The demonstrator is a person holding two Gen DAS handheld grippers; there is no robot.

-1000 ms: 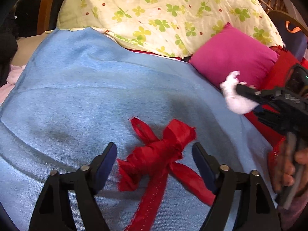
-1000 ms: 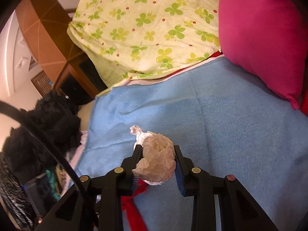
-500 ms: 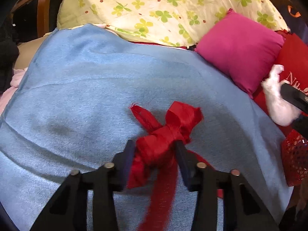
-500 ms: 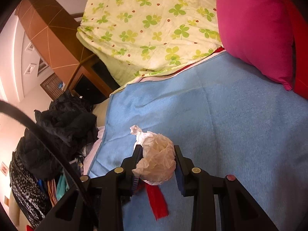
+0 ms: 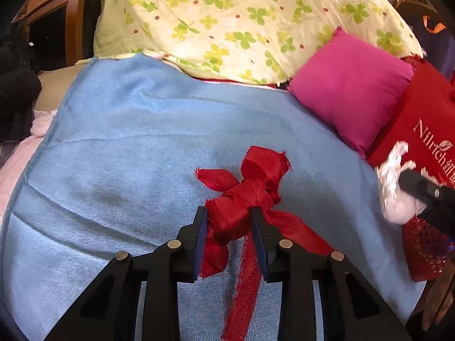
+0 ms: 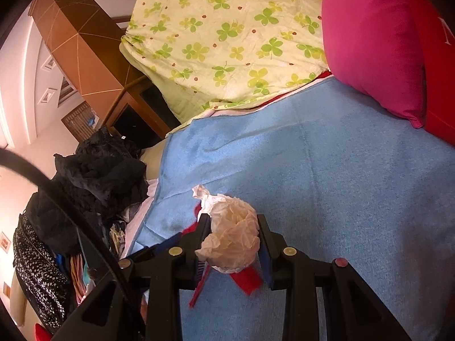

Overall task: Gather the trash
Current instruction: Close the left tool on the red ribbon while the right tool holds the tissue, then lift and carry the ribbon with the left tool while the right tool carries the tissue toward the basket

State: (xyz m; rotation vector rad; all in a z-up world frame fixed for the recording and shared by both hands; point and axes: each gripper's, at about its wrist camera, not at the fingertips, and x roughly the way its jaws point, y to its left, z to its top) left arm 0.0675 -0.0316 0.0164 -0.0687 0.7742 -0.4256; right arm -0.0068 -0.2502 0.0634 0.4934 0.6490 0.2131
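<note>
A pink cushion point(image 5: 349, 96) leans against a clover-print quilt point(image 5: 241, 20) above a blue blanket point(image 5: 128, 147).

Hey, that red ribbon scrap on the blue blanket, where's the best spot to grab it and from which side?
Grip the red ribbon at its knotted, bunched middle, coming from the near side and above, fingers either side of the knot. That is the thickest part; the tails are thin and flat on the blanket. The left gripper is shut on that bundle.

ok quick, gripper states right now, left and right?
Left gripper: closed on the red fabric scrap, above the blue blanket.
Right gripper: closed on the crumpled white paper.
</note>
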